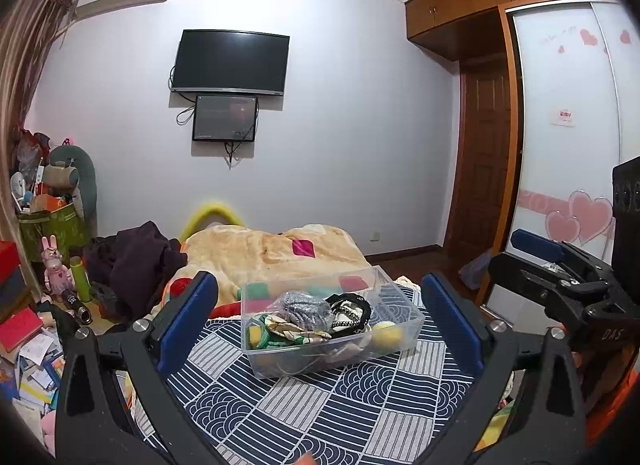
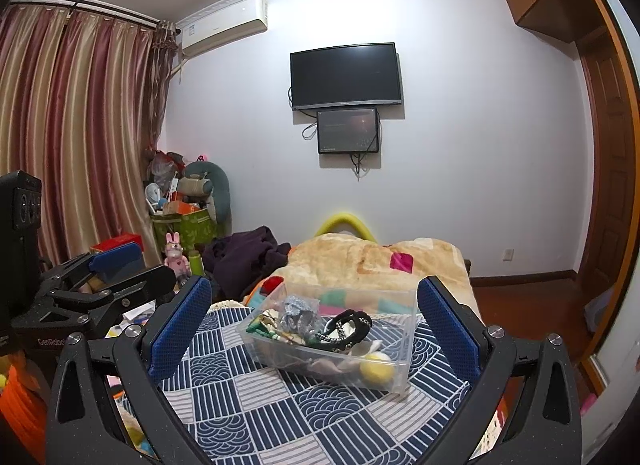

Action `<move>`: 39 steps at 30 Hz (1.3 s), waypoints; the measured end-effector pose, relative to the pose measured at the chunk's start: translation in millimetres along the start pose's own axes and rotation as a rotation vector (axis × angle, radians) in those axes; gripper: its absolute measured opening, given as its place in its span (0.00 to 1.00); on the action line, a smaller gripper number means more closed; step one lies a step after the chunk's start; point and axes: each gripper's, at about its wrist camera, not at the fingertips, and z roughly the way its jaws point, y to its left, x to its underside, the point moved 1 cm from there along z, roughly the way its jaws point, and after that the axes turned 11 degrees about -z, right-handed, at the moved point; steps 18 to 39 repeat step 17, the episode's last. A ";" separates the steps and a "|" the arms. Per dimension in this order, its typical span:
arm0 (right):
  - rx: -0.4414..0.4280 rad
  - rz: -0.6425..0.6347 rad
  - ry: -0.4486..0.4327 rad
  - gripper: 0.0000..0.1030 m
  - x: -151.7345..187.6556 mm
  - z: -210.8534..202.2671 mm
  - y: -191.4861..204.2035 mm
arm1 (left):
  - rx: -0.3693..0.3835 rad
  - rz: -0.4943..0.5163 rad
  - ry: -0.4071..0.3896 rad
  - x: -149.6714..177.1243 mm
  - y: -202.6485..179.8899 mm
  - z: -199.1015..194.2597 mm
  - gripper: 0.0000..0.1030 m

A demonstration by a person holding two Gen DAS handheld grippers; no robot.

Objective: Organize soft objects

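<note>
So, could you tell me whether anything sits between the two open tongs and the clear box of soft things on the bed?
Nothing visible does. Both the left tongs and the right tongs are open and empty, and only bare patterned bedspread lies between them and the clear box, which has no lid.

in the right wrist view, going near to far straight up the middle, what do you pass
Patterned navy quilt → clear plastic bin of soft items → beige blanket → yellow bed rail → small wall screen → black tv.
</note>
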 end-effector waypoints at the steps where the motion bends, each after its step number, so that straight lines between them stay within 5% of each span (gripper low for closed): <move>1: 0.000 0.001 0.000 1.00 -0.4 -0.8 0.3 | 0.002 0.002 0.002 0.4 -0.3 0.3 1.00; 39: 0.006 0.004 0.012 1.00 0.5 -0.6 4.1 | 0.022 0.014 -0.002 1.4 -4.9 -2.8 1.00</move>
